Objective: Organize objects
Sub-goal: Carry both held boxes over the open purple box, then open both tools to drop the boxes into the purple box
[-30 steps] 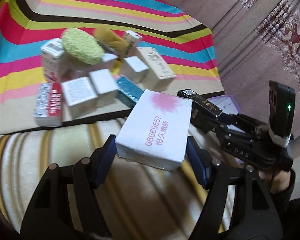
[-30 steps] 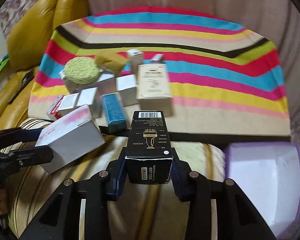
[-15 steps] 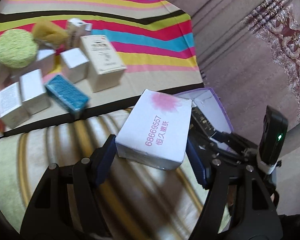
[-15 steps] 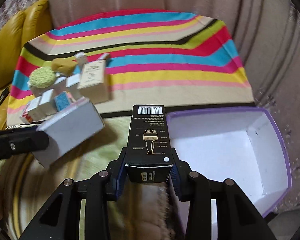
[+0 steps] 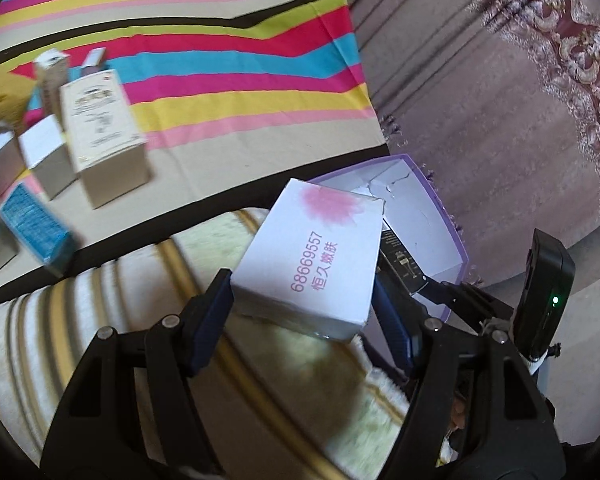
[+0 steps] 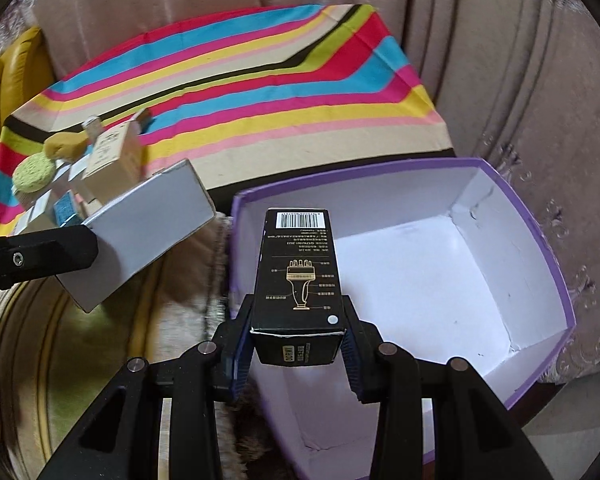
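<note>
Between my right gripper's (image 6: 298, 344) blue pads sits a black carton (image 6: 298, 280), pinched by its sides, barcode end pointing away from me. It hangs over the near left corner of a purple-rimmed box (image 6: 540, 240) with a white inside, and nothing lies in the part of the box I can see. Off to the left of that gripper, my left gripper (image 5: 304, 316) shows as a black arm reaching in from the frame edge, with a white carton (image 6: 140, 232) in it.

From the left wrist view, the white carton (image 5: 312, 264) is clamped between both blue pads — pink blotch and pink printed digits on its upper face, tilted up toward the far end. Just to the right of this gripper and partly behind the carton, I see the purple-rimmed box (image 5: 440, 208) and the black carton (image 5: 400, 260) dipping into it, with the right gripper's black frame beside it.

Further ahead and to the left, a loose cluster of small cartons rests on a striped cloth (image 5: 220, 60) — a tall cream carton (image 5: 100, 136), a blue carton (image 5: 32, 228) and some small white ones. A yellow cushion (image 6: 12, 76) sits at the far left of the right view.
</note>
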### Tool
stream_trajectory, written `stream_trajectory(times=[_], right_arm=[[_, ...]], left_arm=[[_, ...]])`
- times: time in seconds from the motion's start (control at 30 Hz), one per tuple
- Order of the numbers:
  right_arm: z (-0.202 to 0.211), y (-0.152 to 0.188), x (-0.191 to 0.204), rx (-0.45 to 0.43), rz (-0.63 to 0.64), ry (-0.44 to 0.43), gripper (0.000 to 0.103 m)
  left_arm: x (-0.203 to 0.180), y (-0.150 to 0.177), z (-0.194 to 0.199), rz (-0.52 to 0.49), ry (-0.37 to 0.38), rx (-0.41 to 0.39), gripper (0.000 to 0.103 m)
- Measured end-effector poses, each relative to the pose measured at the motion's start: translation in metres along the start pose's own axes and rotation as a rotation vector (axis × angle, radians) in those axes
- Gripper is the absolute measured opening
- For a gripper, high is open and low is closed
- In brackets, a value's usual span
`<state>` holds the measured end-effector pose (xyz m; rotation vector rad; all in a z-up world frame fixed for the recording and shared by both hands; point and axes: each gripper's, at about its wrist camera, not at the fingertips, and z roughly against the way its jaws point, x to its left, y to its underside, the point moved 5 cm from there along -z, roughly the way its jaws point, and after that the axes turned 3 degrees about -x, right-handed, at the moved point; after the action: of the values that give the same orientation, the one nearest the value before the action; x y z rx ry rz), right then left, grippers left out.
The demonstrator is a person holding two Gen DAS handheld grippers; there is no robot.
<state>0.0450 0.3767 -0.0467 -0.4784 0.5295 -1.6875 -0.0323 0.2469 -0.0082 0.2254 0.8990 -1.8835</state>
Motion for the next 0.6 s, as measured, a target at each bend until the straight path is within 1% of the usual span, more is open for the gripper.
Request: stream_trajectory(times=[0.13, 0.23, 0.37, 0.43, 0.5, 0.6], right_arm=[[-0.003, 0.003, -0.014, 0.006, -0.028, 0.023, 0.040], [-0.005, 0.008, -0.026, 0.018, -0.057, 0.045, 0.041], [-0.007, 0.012, -0.033, 0.026, -0.083, 0.048, 0.042], [-0.006, 0.013, -0.033, 0.027, -0.092, 0.048, 0.046], [-0.005, 0.012, -0.033, 0.024, -0.093, 0.054, 0.054], [-0.001, 0.010, -0.029, 0.015, -0.086, 0.065, 0.059]], left_arm=[[-0.011, -0.004, -0.017, 0.001, 0.020, 0.023, 0.074], [-0.013, -0.001, -0.033, 0.019, 0.013, 0.066, 0.082], [-0.018, 0.000, -0.030, 0.003, 0.013, 0.051, 0.085], [-0.016, 0.001, -0.026, 0.016, 0.021, 0.044, 0.086], [-0.014, 0.003, -0.020, 0.034, 0.030, 0.036, 0.086], [-0.010, 0.004, -0.012, 0.036, 0.024, 0.018, 0.086]])
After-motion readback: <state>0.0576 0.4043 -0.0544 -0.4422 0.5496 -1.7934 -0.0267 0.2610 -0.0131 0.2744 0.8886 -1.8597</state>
